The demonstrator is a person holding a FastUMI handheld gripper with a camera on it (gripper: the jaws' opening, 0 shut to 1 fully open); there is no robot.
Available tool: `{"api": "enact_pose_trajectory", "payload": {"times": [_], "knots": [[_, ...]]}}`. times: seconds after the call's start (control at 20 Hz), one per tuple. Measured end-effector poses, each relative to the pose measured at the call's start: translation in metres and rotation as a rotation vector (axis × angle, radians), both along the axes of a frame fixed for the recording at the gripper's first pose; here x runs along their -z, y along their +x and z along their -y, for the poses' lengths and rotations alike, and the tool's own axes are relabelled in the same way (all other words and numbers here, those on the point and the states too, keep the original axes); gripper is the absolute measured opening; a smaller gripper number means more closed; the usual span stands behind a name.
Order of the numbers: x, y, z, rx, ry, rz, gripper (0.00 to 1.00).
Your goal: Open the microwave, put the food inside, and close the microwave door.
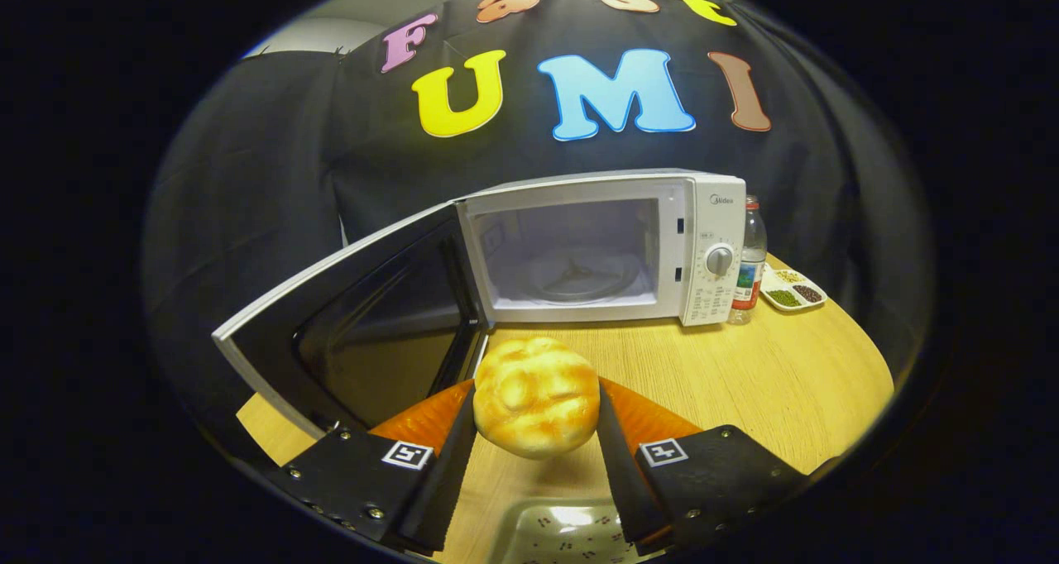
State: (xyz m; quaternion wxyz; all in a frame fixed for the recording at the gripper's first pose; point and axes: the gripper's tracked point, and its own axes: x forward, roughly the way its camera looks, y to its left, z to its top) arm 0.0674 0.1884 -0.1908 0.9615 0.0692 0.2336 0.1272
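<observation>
Golden, round, crusty bread roll [536, 397] clamped between both fingers of gripper [536, 432], held above pale wooden table [745, 374] just short of white microwave [604, 250], dark-windowed door [356, 324] already swung open, cavity empty; loading and closing still ahead.

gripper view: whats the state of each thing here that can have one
microwave door: swung wide open
microwave: cavity empty, turntable bare
bun: held off the table, between the jaws
gripper: shut on the bun
bottle: upright, capped, beside the microwave
dish: sections filled
</observation>
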Motion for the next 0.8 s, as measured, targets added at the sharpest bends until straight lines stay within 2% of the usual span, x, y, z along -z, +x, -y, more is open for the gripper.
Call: {"api": "enact_pose_trajectory", "payload": {"times": [0.45, 0.8], "knots": [[-0.001, 0.104, -0.009, 0.114, 0.113, 0.082, 0.76], [0.016, 0.187, -0.017, 0.185, 0.141, 0.112, 0.76]]}}
